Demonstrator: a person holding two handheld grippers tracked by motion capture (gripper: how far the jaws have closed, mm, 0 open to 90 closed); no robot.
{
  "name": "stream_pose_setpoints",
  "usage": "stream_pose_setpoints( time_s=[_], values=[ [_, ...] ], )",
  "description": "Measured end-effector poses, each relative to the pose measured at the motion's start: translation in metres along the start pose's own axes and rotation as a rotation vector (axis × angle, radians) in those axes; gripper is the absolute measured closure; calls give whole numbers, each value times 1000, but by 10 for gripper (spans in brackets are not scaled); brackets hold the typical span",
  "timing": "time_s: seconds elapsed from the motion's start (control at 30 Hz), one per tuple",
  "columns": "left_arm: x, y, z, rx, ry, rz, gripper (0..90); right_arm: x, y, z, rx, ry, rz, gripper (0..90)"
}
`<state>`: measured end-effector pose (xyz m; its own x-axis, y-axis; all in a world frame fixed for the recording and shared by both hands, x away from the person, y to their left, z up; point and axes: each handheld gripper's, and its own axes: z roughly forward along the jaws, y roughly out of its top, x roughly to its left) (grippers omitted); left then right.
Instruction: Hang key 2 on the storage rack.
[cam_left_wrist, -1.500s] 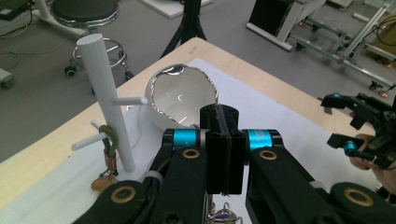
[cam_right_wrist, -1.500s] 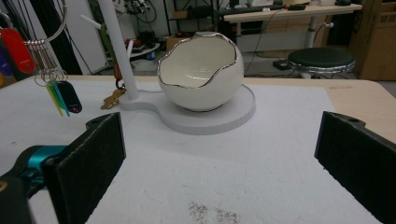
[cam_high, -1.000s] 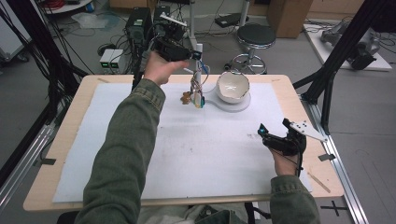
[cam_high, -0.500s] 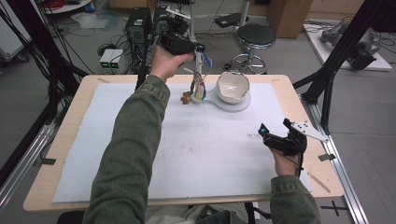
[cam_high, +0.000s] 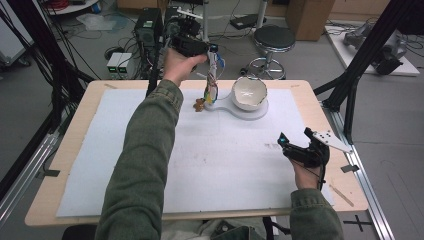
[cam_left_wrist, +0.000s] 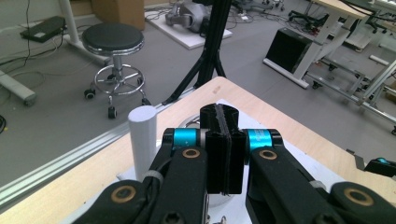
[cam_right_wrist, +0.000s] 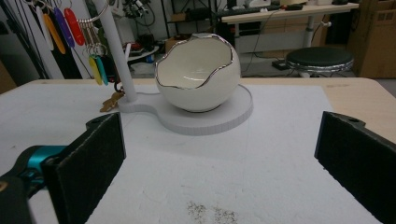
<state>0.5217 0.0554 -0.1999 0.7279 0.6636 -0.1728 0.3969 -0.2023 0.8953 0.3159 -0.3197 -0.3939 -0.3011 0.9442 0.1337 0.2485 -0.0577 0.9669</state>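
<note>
1. The left claw (cam_high: 212, 48), jaws pressed shut on nothing, hovers at the top of the white post (cam_high: 214, 75), where the key bunch (cam_high: 212, 90) hangs.
2. The keys dangle straight below it, at 6 o'clock, long axis upright.
3. The right claw (cam_high: 295, 142) rests wide open and empty on the surface (cam_high: 75, 130), with the egg-shaped bowl (cam_high: 249, 93) at its 11 o'clock.

bowl (cam_high: 249, 92) on base (cam_high: 260, 112), right of post (cam_high: 212, 80).

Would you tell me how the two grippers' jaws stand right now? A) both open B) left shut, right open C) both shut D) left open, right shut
B: the left gripper has its black jaws pressed flat together, while the right gripper has its jaws standing wide apart over the white mat.
</note>
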Motion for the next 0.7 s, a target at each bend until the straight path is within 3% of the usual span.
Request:
stream_pose_setpoints(
  time_s=[0.03,0.47,0.7],
  values=[
    [1,-1,1,0,15,9,897,-1,0,0,0,0,2,8],
    [17,-18,13,8,40,-46,897,-3,0,0,3,-3,-9,8],
    [20,-23,19,37,60,-50,897,-3,0,1,8,-3,-9,8]
  ],
)
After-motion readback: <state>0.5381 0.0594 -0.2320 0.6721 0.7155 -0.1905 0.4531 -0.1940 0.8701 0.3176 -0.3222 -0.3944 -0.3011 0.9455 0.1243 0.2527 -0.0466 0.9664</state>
